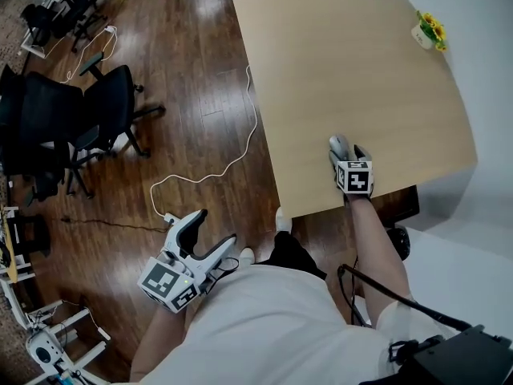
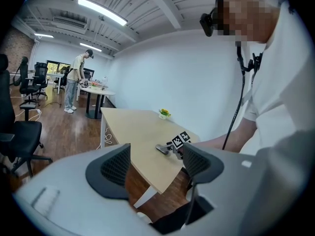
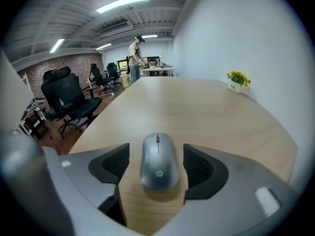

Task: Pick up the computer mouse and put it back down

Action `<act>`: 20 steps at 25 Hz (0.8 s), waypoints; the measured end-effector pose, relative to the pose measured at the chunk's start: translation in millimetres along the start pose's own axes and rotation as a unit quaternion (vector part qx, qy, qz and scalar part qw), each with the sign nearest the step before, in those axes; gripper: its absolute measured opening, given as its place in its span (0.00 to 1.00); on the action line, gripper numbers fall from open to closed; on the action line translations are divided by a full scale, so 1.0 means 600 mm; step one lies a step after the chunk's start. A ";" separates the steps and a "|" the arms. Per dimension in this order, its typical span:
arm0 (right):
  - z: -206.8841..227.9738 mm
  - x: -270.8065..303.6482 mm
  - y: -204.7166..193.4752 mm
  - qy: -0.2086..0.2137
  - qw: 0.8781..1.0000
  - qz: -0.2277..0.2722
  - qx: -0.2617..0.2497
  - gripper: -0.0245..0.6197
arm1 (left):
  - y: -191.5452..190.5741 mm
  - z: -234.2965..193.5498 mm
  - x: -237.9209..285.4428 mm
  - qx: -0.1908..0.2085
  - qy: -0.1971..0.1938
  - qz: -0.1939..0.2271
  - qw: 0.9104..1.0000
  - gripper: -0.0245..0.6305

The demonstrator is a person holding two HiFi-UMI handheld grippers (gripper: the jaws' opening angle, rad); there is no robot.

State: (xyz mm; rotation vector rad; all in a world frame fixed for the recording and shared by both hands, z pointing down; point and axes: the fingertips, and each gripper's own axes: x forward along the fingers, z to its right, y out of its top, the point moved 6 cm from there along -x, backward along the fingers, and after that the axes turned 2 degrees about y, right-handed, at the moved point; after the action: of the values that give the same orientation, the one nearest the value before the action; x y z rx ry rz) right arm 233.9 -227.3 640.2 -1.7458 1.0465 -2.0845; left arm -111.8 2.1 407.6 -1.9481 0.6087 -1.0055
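Office room with a dark wood floor (image 1: 192, 62) and a light wood bench (image 1: 361, 79) against a white wall; black office chairs (image 1: 96, 111) stand well apart from the bench, and a white cable (image 1: 216, 167) trails across the floor beside it. A small pot of yellow flowers (image 1: 429, 32) sits at the far corner of the bench. The grey computer mouse (image 3: 158, 161) rests flat on the bench near its front edge. The right hand-held gripper (image 3: 156, 163) straddles it – jaws apart, one pad on each side, with a strip of bench visible between each pad and the mouse body. The left hand-held gripper (image 1: 215, 229) is held off the bench, above the floor at the person's side – jaws wide, nothing between them.
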 end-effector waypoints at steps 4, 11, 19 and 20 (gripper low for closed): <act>-0.031 -0.089 0.002 -0.009 0.999 0.031 -0.003 0.58 | -0.010 0.007 -0.019 0.008 -0.034 0.014 0.999 0.52; -0.118 -0.297 -0.018 -0.025 0.996 0.084 0.008 0.60 | -0.032 0.018 -0.069 0.039 -0.098 0.031 0.994 0.52; -0.240 -0.534 -0.083 -0.035 0.990 0.139 0.007 0.62 | -0.073 0.038 -0.121 0.069 -0.153 0.031 0.985 0.52; -0.256 -0.557 -0.093 -0.036 0.989 0.145 0.010 0.62 | -0.078 0.039 -0.128 0.072 -0.156 0.031 0.985 0.52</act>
State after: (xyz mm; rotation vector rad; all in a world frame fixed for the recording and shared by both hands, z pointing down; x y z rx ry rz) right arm 194.9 66.2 415.0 -1.5407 1.1760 -1.8339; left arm -133.7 92.4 407.7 -1.8953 0.4041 -0.6665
